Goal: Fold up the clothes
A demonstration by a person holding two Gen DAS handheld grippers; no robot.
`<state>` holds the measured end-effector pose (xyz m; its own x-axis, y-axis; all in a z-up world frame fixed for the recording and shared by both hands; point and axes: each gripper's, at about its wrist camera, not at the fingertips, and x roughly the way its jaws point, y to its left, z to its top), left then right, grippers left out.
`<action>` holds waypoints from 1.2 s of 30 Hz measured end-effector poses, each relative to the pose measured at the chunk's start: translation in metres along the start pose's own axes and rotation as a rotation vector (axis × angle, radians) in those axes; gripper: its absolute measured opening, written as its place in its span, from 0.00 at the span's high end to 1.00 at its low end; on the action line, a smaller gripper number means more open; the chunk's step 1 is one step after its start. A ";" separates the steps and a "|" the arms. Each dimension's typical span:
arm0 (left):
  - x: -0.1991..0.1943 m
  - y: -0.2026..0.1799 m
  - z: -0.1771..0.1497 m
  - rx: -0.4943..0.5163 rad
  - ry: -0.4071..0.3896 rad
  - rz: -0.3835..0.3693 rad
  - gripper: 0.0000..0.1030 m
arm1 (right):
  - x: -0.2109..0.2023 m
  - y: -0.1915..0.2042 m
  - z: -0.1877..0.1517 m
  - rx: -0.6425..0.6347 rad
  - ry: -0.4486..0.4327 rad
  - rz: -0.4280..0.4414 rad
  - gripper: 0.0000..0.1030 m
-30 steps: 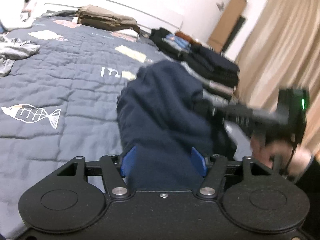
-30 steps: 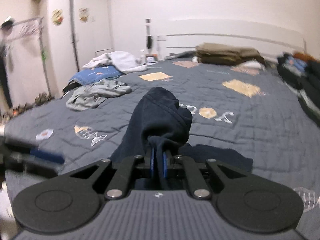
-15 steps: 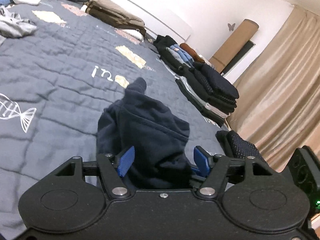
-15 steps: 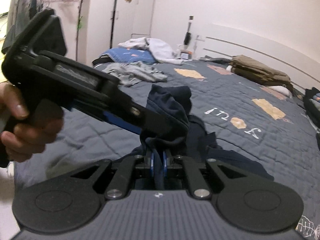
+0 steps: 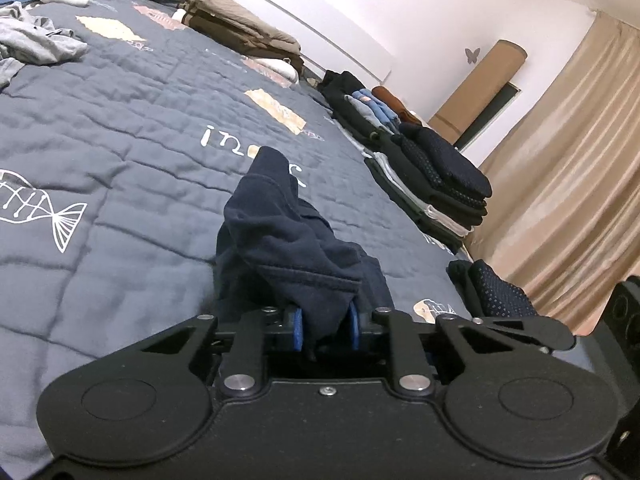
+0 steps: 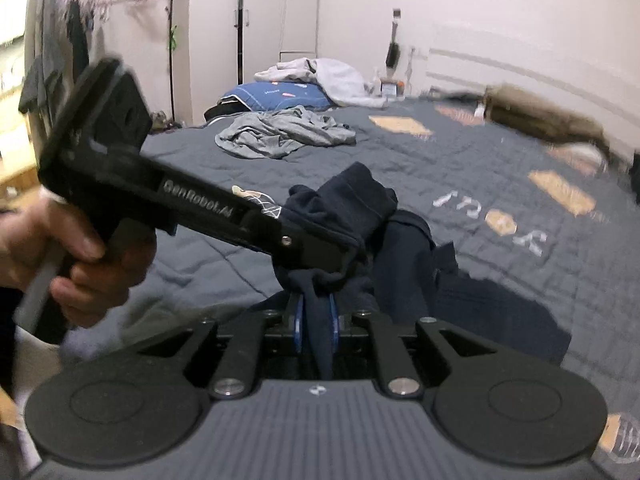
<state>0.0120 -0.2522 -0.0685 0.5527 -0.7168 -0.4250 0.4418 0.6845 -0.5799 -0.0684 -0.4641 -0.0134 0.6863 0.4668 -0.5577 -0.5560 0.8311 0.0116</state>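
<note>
A crumpled navy garment [image 5: 280, 240] rises off the grey quilted bed [image 5: 120, 120], bunched up between both grippers. In the left wrist view my left gripper [image 5: 325, 328] has its jaws closing, and the blue pads press a fold of the navy cloth between them. My right gripper [image 6: 315, 328] pinches a hanging strip of the same garment [image 6: 360, 196], its jaws easing slightly apart. In the right wrist view a hand [image 6: 80, 256] holds the left gripper [image 6: 320, 254], which reaches in from the left, its tip buried in the bunched cloth just above the right pads.
Stacks of folded dark clothes [image 5: 440, 168] line the bed's right edge, with a dotted dark garment [image 5: 492, 288] nearer. A loose grey garment [image 6: 284, 136] lies farther up the bed, folded tan clothes [image 5: 240, 32] at the headboard. Beige curtains [image 5: 560, 168] hang on the right.
My left jaws went from wide apart to narrow, pinching the navy cloth. The left gripper came in close beside the right one, and the bunched garment sank toward the bed.
</note>
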 end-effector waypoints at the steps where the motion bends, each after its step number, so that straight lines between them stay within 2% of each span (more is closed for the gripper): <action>1: 0.000 -0.001 0.000 0.003 -0.002 -0.001 0.81 | -0.005 -0.008 0.001 0.039 -0.005 0.012 0.88; 3: 0.000 -0.002 0.000 0.013 -0.003 0.001 0.81 | -0.016 -0.025 0.002 0.118 -0.016 0.035 0.87; 5: 0.000 -0.002 -0.001 0.018 -0.003 0.002 0.81 | -0.026 -0.049 0.000 0.230 -0.057 0.011 0.81; 7: 0.000 -0.003 -0.001 0.022 -0.003 0.004 0.81 | -0.030 -0.075 -0.005 0.346 -0.090 -0.028 0.69; 9: 0.000 -0.003 -0.001 0.027 -0.002 0.005 0.81 | -0.026 -0.092 -0.009 0.406 -0.100 -0.080 0.64; 14: -0.001 -0.003 -0.001 0.038 -0.001 0.009 0.81 | -0.002 -0.122 -0.019 0.473 -0.095 -0.177 0.63; 25: 0.000 -0.001 -0.001 0.047 0.004 0.008 0.81 | 0.047 -0.139 -0.014 0.371 0.023 -0.202 0.63; 35: 0.001 -0.001 0.000 0.047 0.008 0.005 0.81 | 0.068 -0.141 -0.017 0.350 0.057 -0.182 0.63; 36: 0.002 -0.001 0.000 0.045 0.009 0.006 0.81 | 0.068 -0.141 -0.018 0.353 0.055 -0.172 0.66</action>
<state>0.0123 -0.2543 -0.0686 0.5490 -0.7140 -0.4345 0.4704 0.6937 -0.5455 0.0486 -0.5552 -0.0680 0.7240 0.3031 -0.6196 -0.2335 0.9529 0.1934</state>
